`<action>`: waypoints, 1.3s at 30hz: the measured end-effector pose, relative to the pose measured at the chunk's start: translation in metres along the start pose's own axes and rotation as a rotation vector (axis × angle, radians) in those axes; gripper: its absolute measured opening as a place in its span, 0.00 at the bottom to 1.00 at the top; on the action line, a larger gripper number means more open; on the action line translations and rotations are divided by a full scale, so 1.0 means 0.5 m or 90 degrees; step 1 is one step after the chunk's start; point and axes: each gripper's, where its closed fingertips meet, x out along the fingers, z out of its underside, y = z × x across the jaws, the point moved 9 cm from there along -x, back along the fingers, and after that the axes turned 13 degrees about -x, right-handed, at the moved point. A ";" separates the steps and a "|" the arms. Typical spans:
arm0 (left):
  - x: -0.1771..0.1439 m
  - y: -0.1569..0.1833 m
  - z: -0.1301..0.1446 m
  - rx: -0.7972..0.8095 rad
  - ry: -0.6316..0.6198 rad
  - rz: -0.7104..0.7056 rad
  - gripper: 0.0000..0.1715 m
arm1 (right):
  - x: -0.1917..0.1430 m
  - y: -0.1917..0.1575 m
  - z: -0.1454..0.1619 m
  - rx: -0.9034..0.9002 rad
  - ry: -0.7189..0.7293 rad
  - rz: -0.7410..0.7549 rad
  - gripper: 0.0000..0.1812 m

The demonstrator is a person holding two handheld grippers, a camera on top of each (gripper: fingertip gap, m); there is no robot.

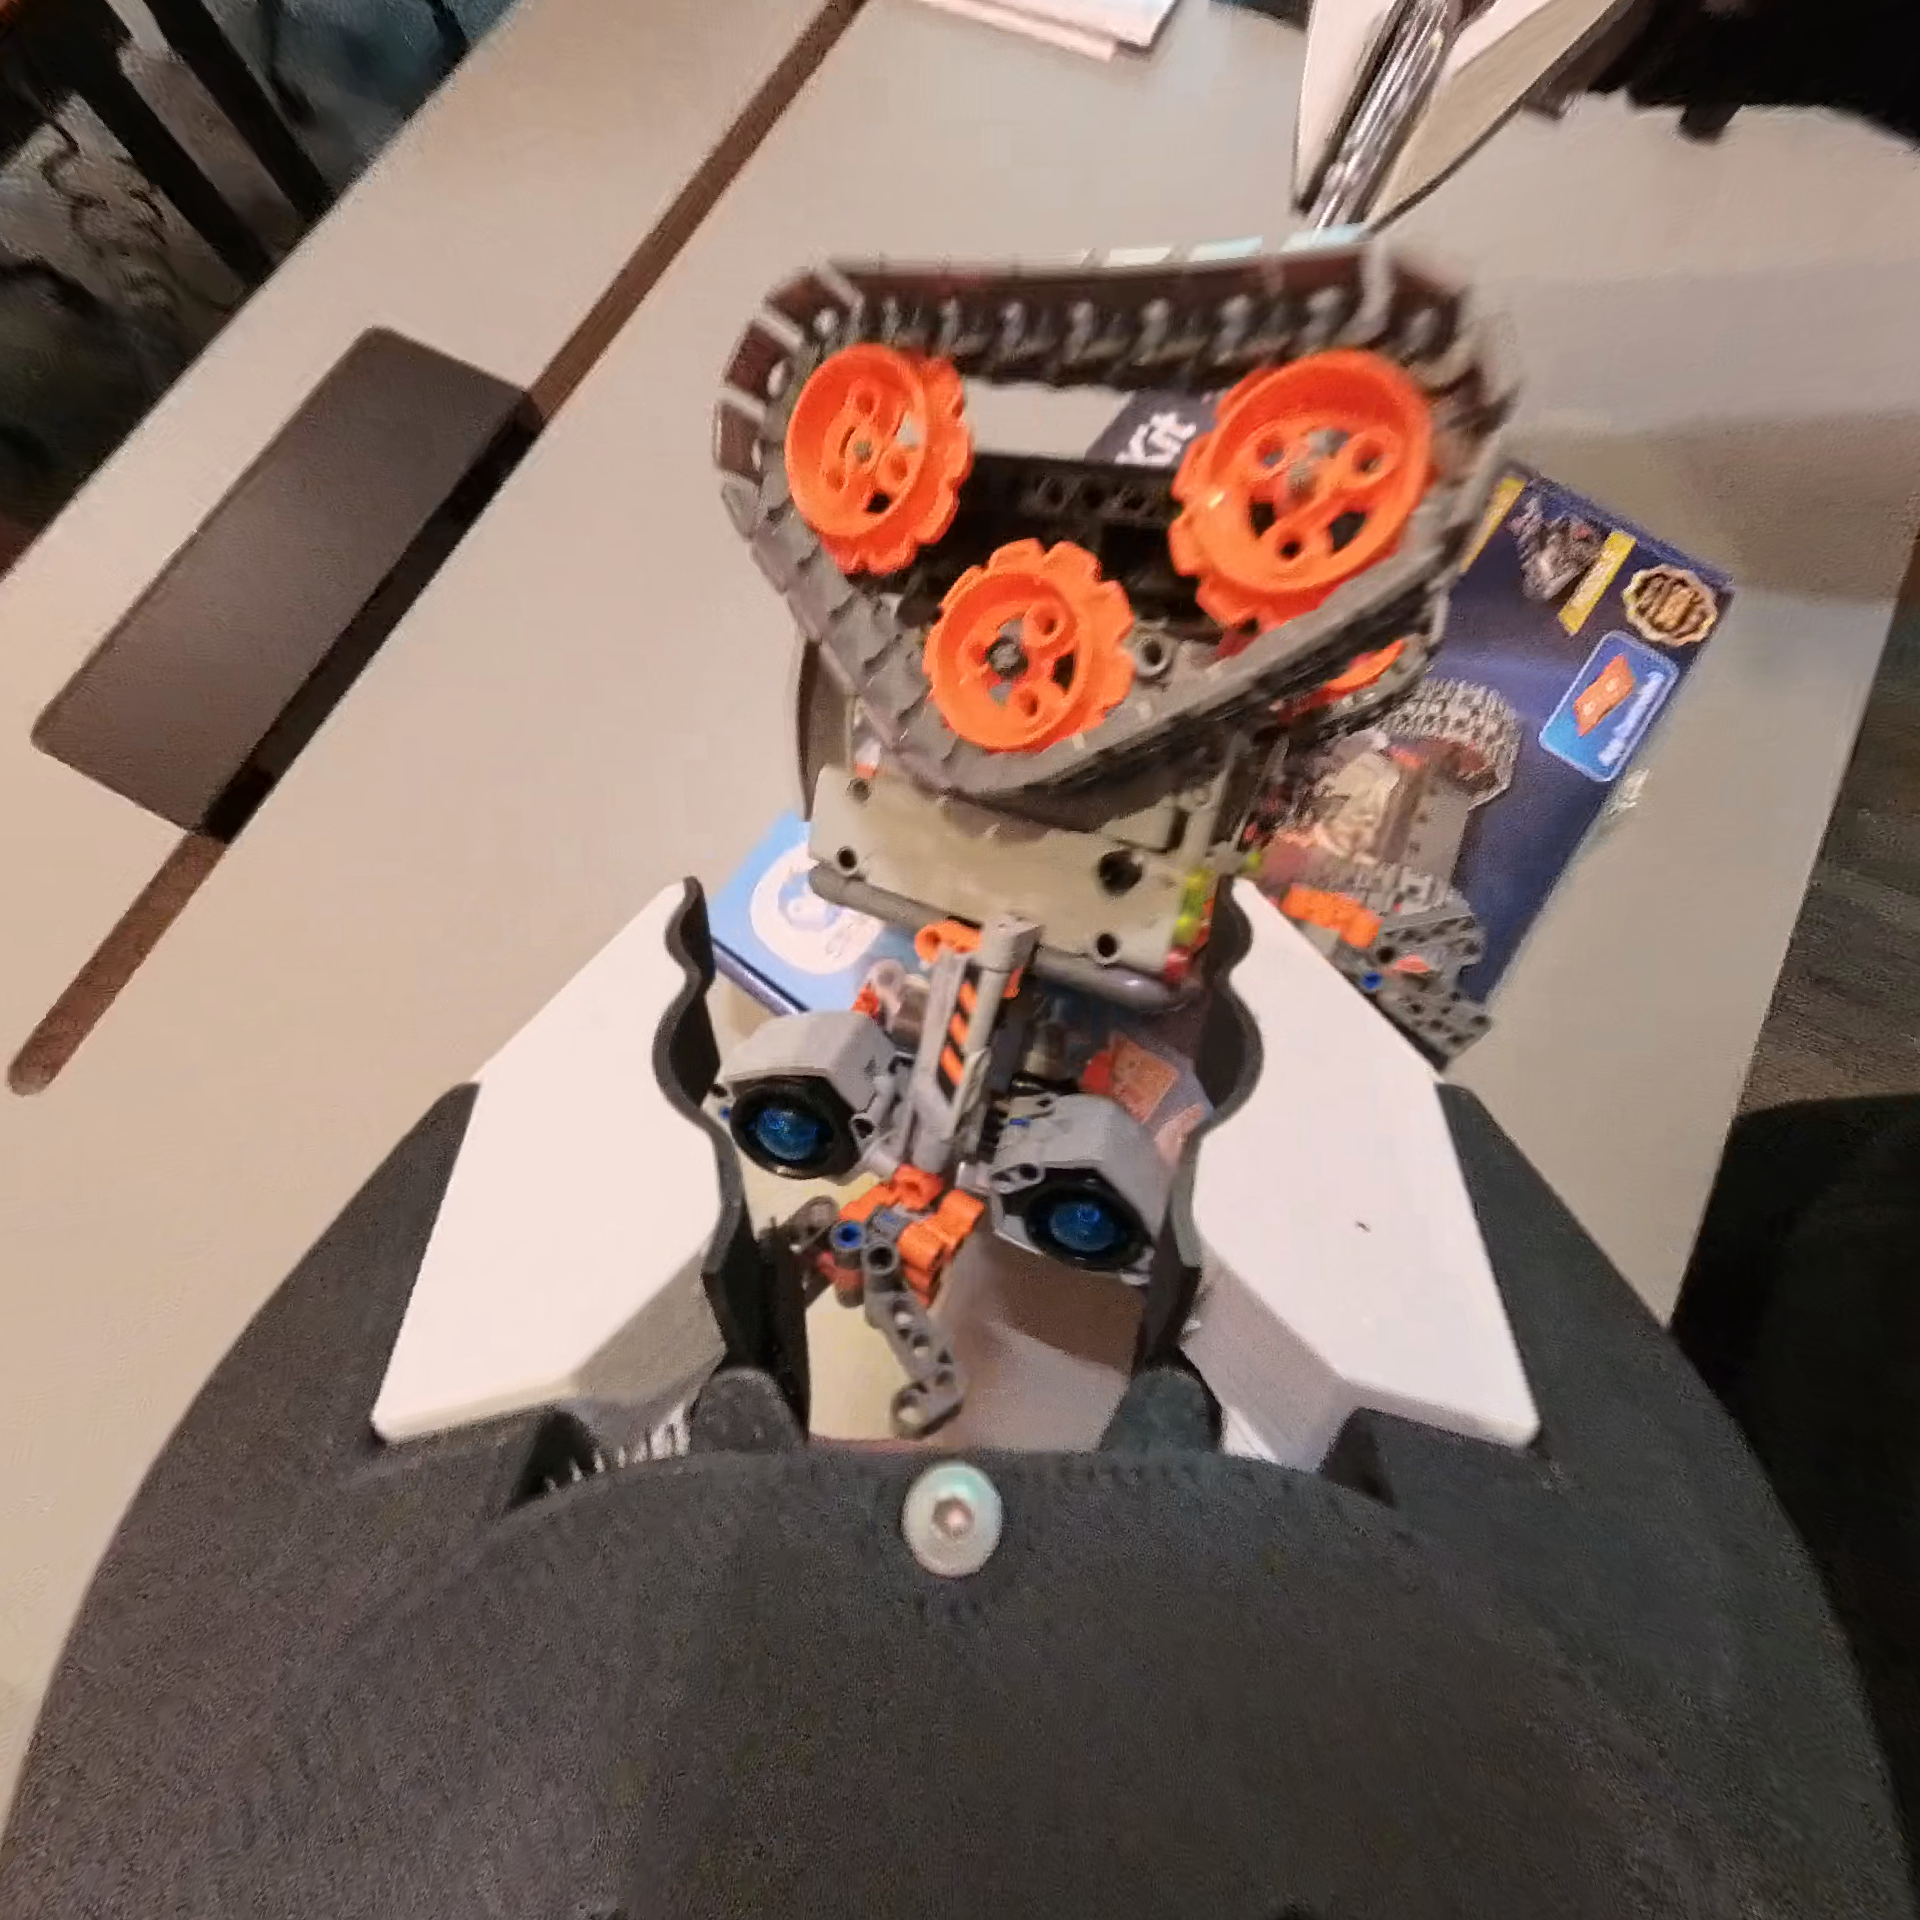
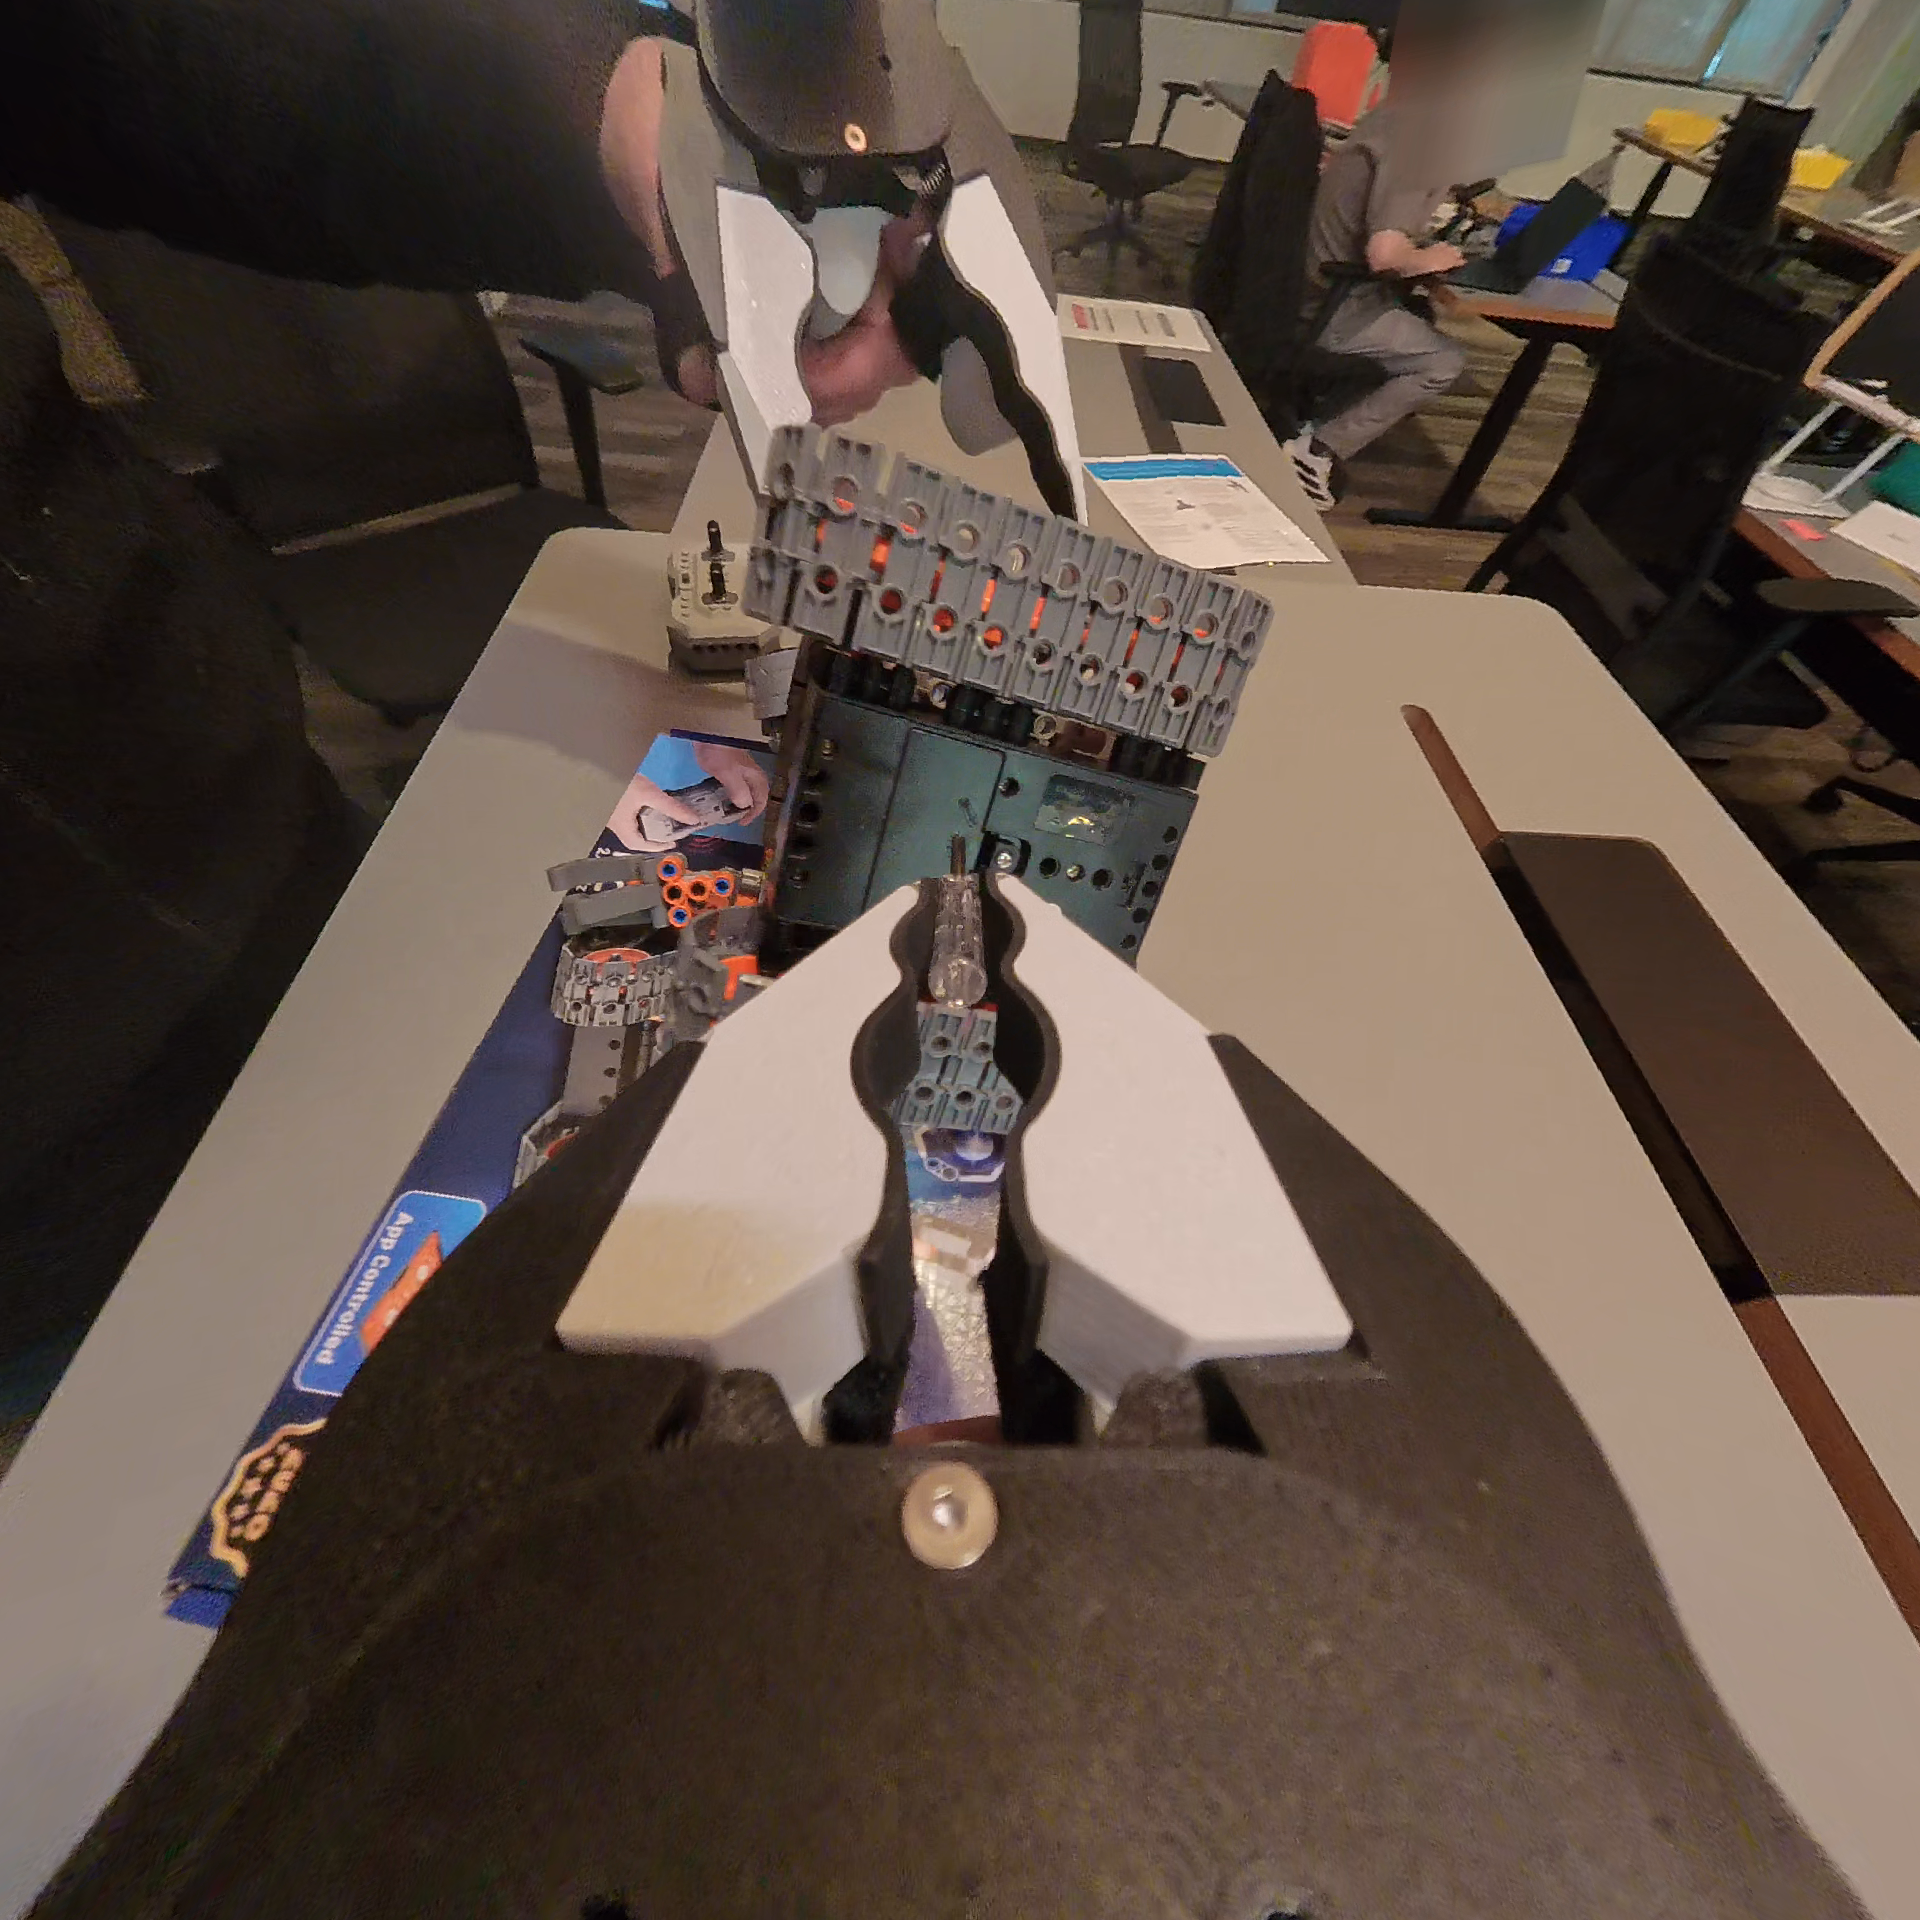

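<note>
My left gripper (image 1: 956, 1049) is shut on a brick-built tracked toy vehicle (image 1: 1091, 540) with orange wheels and grey tracks, and holds it tilted above the grey table (image 1: 499, 831). In the right wrist view the left gripper (image 2: 914, 447) reaches in from behind the toy's grey track (image 2: 1018, 613). My right gripper (image 2: 956, 904) is shut on a small clear-handled screwdriver (image 2: 956, 940). Its tip points at the toy's black box (image 2: 987, 810), next to a silver screw (image 2: 1003, 857). The right gripper shows blurred at the top of the left wrist view (image 1: 1455, 104).
A blue toy box (image 2: 416, 1247) lies flat under the toy, with loose track and orange parts (image 2: 644, 935) on it; it also shows in the left wrist view (image 1: 1558, 727). A grey remote (image 2: 707, 603) and papers (image 2: 1205, 509) lie farther off. A person (image 2: 1382, 281) sits at a far desk. My hands' fingertips stand some 15 cm from each other.
</note>
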 end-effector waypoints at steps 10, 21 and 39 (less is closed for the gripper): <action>0.022 -0.020 -0.003 -0.019 -0.052 0.112 0.45 | 0.040 0.046 0.032 -0.021 0.014 -0.084 0.02; 0.037 -0.023 -0.012 -0.008 -0.059 0.222 0.23 | 0.048 0.064 0.060 -0.027 0.019 -0.111 0.02; 0.042 -0.029 -0.011 -0.001 -0.059 0.274 0.18 | 0.046 0.072 0.077 -0.015 0.074 -0.106 0.02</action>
